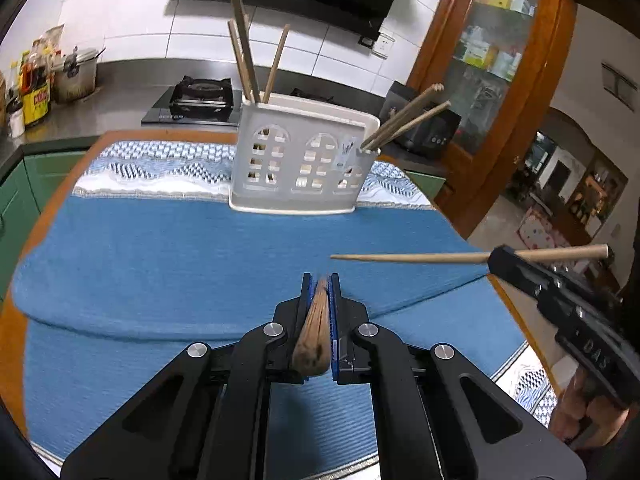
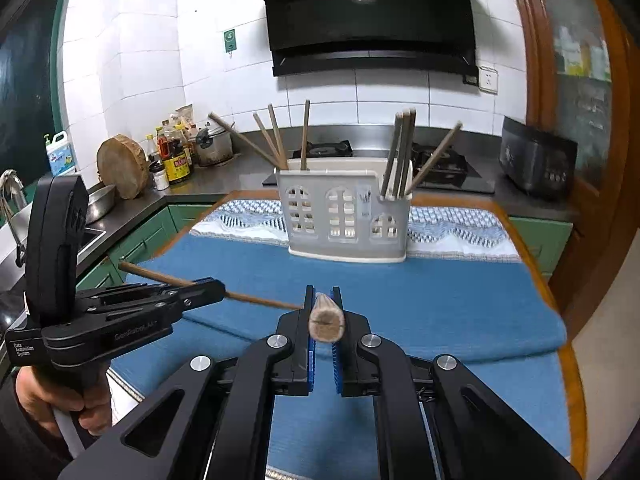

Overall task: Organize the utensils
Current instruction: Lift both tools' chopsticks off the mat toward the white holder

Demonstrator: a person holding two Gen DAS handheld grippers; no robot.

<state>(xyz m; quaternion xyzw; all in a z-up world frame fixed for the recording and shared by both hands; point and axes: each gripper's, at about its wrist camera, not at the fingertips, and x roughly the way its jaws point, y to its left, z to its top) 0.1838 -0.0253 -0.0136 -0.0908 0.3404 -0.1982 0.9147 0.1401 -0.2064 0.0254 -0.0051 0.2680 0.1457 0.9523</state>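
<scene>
So right now you've got a chopstick in each gripper. Your left gripper (image 1: 320,280) is clamped tight on a brown wooden chopstick (image 1: 314,336), blue pads pressed against both sides, thick butt end pointing back at the camera. Your right gripper (image 2: 323,294) is doing the same thing: jaws pinched down on a paler chopstick (image 2: 326,320), with the blunt end facing the lens. In the left wrist view you can see that pale one sticking out sideways through the right gripper's jaws, tip pointing in over the blue towel (image 1: 180,248). Both sticks are up off the cloth, not touching it. The white plastic utensil holder (image 1: 304,160) stands at the far end of the table on the patterned edge of the towel, well apart from both grippers. It already has chopsticks in it: a bunch standing in the big left compartment (image 1: 248,52) and a few leaning out of the small right-hand pocket (image 1: 404,120). Behind it is the gas stove (image 1: 200,96) and the range hood (image 2: 372,16).
</scene>
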